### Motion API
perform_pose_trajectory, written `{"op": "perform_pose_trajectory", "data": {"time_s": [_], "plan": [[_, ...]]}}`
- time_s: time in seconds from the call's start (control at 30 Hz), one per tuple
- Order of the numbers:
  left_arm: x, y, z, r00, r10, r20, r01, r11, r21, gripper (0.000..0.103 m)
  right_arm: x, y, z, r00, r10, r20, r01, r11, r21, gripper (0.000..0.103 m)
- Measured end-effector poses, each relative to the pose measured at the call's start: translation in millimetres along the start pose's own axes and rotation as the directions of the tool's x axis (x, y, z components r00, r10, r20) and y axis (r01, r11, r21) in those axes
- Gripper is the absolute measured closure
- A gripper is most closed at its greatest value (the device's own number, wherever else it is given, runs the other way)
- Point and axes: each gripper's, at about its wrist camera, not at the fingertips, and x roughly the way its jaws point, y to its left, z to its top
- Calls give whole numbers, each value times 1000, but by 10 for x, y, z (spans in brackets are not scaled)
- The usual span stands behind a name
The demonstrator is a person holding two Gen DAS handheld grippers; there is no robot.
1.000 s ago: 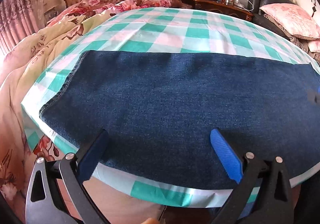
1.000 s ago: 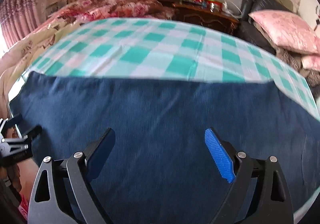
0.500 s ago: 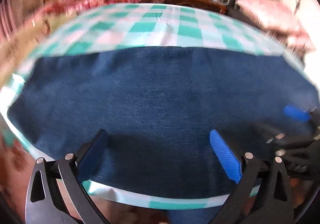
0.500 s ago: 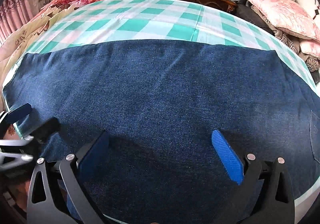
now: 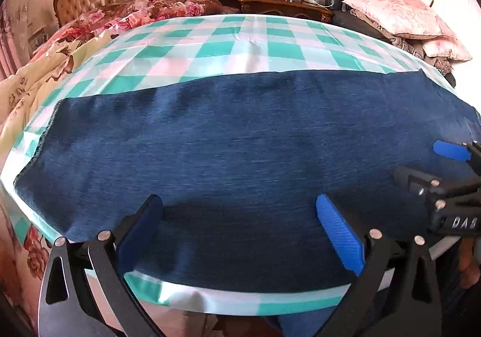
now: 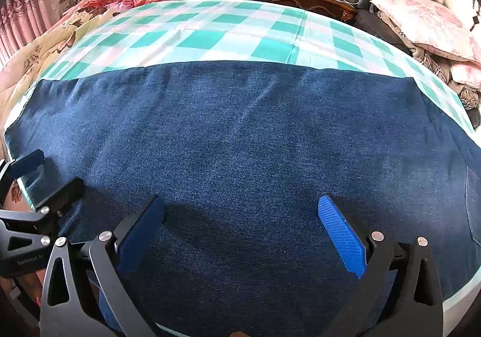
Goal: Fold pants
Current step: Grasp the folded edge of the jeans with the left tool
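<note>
Flat, dark jeans (image 6: 240,141), checkered cloth (image 6: 210,33) beneath

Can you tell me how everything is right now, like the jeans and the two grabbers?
Jeans: spread flat across the checked cloth, near edge hanging over the front.
Checked cloth: laid smooth, far half bare.
Left gripper: open, nothing held, over the jeans' near edge.
Right gripper: open wide, nothing held, above the jeans.
Pink pillow: resting on the pile at the right.
</note>
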Motion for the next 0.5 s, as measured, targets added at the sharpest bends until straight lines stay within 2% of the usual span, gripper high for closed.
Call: {"op": "perform_pose_trajectory", "data": {"time_s": [0.13, 0.27, 0.33, 0.4, 0.5], "plan": [[-22, 269, -7, 999, 45, -1, -45, 999, -27, 1, -2, 1, 10, 1000, 0, 6, 0, 1000, 0, 4], [-52, 589, -4, 991, 130, -7, -131, 990, -43, 1, -3, 11, -4, 1000, 1, 12, -1, 1000, -3, 4], [-67, 781, -12, 981, 195, -19, -196, 979, -52, 1, -2, 10, -13, 1000, 1, 17, -1, 1000, -4, 4], [-103, 991, -26, 961, 275, -29, -276, 959, -60, 1, -4, 12, -22, 1000, 1, 21, -1, 1000, -6, 4], [-271, 1332, -46, 944, 331, -16, -330, 933, -148, 3, -3, 13, -31, 1000, 1, 24, 0, 1000, -7, 4]]}}
